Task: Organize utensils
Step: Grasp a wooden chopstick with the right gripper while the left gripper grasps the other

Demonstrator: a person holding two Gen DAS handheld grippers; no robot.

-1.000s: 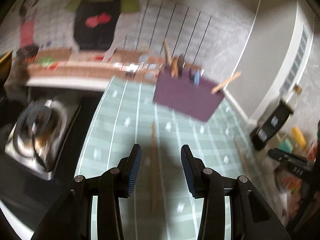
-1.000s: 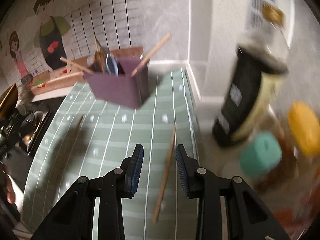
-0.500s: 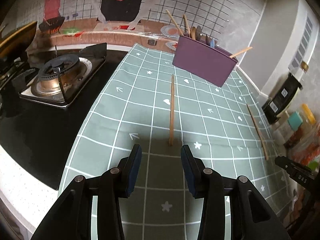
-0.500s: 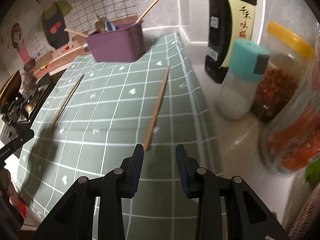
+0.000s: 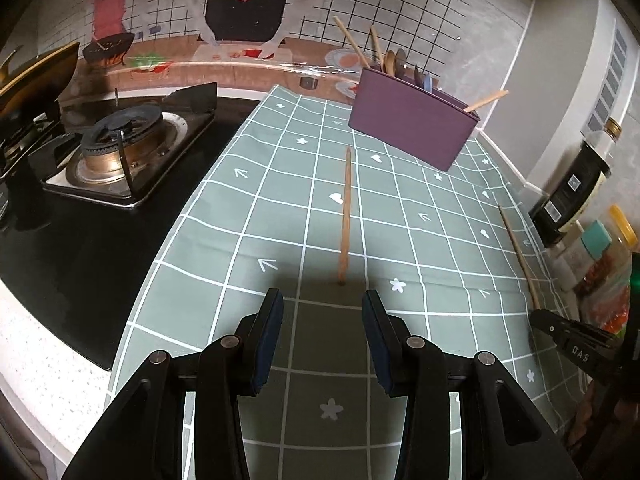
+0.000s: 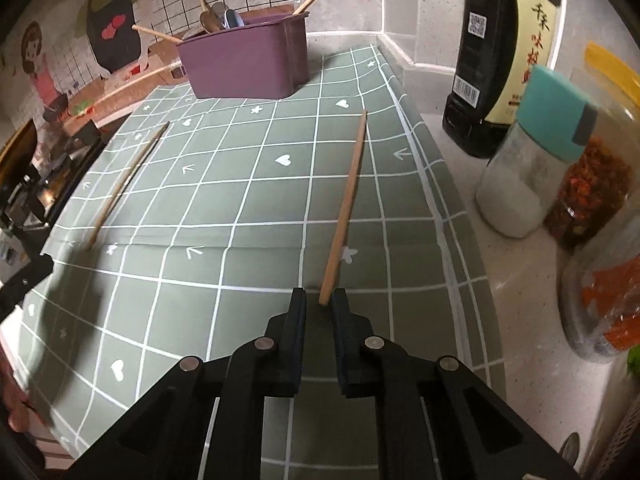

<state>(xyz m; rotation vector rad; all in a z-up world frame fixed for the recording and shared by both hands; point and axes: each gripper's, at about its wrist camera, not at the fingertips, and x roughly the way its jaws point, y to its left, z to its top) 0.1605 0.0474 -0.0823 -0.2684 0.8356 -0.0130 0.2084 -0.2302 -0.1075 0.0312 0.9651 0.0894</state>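
A purple utensil bin point(image 5: 412, 128) point(image 6: 244, 64) with spoons and sticks in it stands at the far end of the green checked mat point(image 5: 248, 216) point(image 6: 248, 184). Two wooden chopsticks lie on the mat. In the left wrist view one chopstick point(image 5: 345, 216) points away from my left gripper point(image 5: 323, 300), which is open just short of its near end. In the right wrist view the other chopstick point(image 6: 346, 208) has its near end between the tips of my right gripper point(image 6: 319, 297). Those jaws are closing, with a thin gap still showing beside the stick.
A gas hob point(image 5: 116, 152) sits left of the mat. Right of it stand a dark sauce bottle point(image 6: 504, 48), a teal-capped shaker point(image 6: 528, 160) and jars point(image 6: 588, 192). Tiled wall behind. A hand point(image 6: 16, 396) shows at the lower left.
Both grippers came down and forward over the mat toward the chopsticks' near ends. The right jaws narrowed around its chopstick's end; the left jaws kept their width.
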